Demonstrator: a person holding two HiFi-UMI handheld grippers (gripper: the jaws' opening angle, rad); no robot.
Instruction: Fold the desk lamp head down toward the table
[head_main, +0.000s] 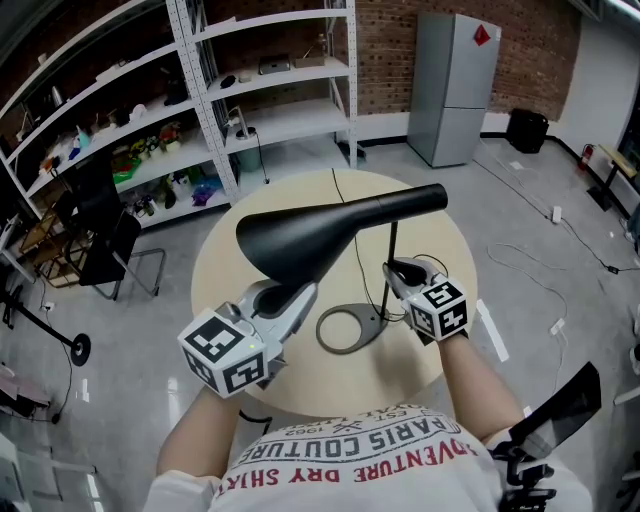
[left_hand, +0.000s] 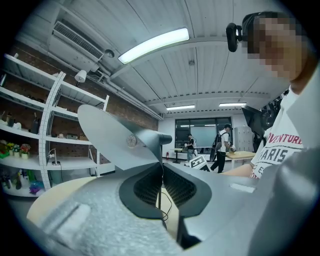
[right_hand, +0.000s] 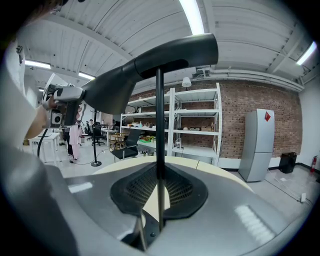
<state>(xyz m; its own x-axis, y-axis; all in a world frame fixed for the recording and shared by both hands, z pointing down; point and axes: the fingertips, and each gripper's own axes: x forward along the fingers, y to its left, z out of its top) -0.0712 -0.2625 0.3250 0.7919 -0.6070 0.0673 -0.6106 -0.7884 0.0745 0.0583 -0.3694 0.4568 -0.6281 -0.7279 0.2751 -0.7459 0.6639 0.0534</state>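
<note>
Black lamp head (head_main: 330, 232), near level (fold mostly remaining); my left gripper (head_main: 298, 295) pinches its rim, right gripper (head_main: 397, 272) clamps the stem (head_main: 393, 245).

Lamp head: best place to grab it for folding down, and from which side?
Grip the lamp head by the thin rim of its wide flared end, coming in level from the person's side. That end is farthest from the hinge atop the stem, so probably best leverage. The left gripper is shut there; the right gripper clamps the stem.
</note>
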